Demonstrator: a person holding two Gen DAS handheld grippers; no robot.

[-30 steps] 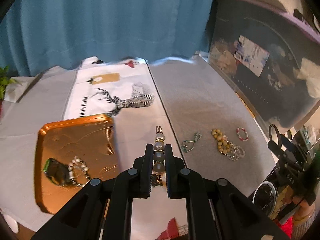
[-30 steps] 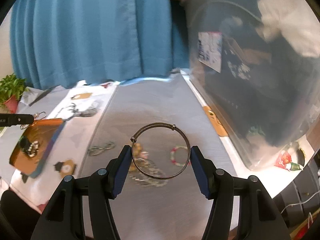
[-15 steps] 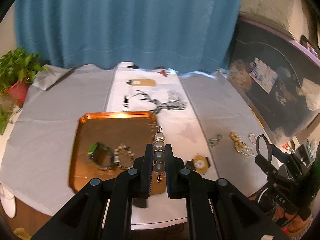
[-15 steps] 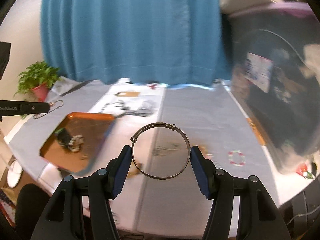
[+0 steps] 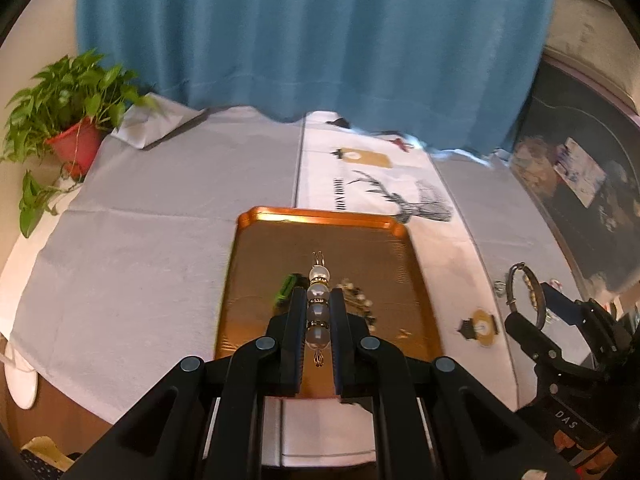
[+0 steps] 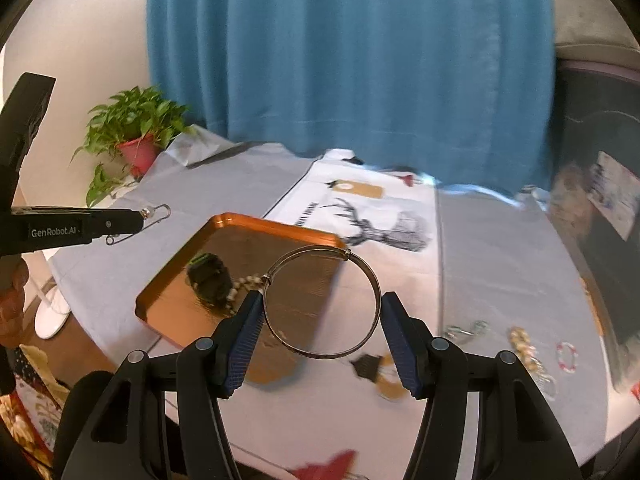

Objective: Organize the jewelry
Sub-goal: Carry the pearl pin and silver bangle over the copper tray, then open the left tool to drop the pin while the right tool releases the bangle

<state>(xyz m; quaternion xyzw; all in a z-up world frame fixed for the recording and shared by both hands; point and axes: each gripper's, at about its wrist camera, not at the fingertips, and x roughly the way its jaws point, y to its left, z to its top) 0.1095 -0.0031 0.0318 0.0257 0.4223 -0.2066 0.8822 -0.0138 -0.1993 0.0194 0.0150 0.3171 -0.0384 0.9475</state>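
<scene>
My left gripper (image 5: pixel 317 300) is shut on a pearl bead clip (image 5: pixel 318 308) and holds it above the copper tray (image 5: pixel 320 220). In the tray lie a green-and-black watch (image 6: pixel 208 276) and a beaded bracelet (image 6: pixel 240 286). My right gripper (image 6: pixel 322 304) is shut on a thin metal bangle (image 6: pixel 360 272), held above the tray's right edge (image 6: pixel 280 230). The right gripper with the bangle (image 5: pixel 514 280) shows at the right of the left wrist view. The left gripper (image 6: pixel 140 216) shows at the left of the right wrist view.
Loose pieces lie on the grey cloth at the right: a metal clasp (image 6: pixel 466 330), a gold bead bracelet (image 6: pixel 520 340), a red-white ring (image 6: pixel 566 354). A potted plant (image 5: pixel 72 120) stands at the far left corner. A blue curtain (image 5: pixel 312 40) hangs behind the table.
Both grippers have swung left with their loads. The tray has come from the left side to under the left gripper, and the loose jewelry has slid off to the right.
</scene>
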